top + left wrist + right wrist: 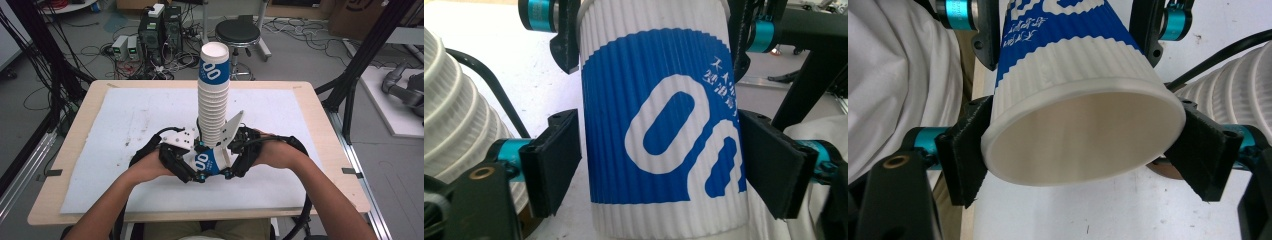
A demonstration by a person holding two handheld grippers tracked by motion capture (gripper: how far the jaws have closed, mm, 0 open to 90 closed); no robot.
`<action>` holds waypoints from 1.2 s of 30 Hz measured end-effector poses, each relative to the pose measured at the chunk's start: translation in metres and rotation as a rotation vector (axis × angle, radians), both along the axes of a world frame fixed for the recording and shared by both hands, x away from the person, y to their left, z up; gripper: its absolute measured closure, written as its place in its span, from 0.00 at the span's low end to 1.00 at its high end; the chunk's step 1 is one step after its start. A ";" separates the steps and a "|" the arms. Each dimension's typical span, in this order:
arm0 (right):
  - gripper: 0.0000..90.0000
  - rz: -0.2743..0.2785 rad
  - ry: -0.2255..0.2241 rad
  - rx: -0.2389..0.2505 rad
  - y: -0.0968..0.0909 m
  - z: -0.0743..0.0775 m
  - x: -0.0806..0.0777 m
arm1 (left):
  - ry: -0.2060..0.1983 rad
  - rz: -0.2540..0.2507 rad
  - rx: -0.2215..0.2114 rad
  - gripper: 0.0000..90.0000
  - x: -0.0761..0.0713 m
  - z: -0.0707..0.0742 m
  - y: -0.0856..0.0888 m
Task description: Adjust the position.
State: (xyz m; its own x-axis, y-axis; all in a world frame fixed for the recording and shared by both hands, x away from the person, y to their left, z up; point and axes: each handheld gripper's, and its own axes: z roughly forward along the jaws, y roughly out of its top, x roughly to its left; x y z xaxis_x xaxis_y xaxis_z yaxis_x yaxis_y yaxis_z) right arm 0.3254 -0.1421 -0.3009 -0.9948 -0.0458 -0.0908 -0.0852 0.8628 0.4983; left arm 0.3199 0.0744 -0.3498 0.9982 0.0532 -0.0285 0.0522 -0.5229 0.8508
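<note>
Single blue-and-white cup (207,162) lies sideways between both tools at the 6 o'clock foot of the cup stack (214,100). Right tool (1083,150) clenched on its rim; left tool (659,160) clamped on the body. Advise light pressure, avoid crushing, keep clear of the stack

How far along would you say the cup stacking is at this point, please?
Done: a tall stack of cups already stands upright on the white mat. In hand: one more blue-and-white cup lies on its side in front of the stack, with the right gripper clamped near its rim and the left gripper closed around its body. Left: lifting this cup onto the top of the stack.
</note>
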 end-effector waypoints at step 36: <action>0.15 -0.098 0.138 0.486 -0.040 -0.002 0.005 | 0.038 0.002 -0.281 0.29 0.002 -0.018 0.015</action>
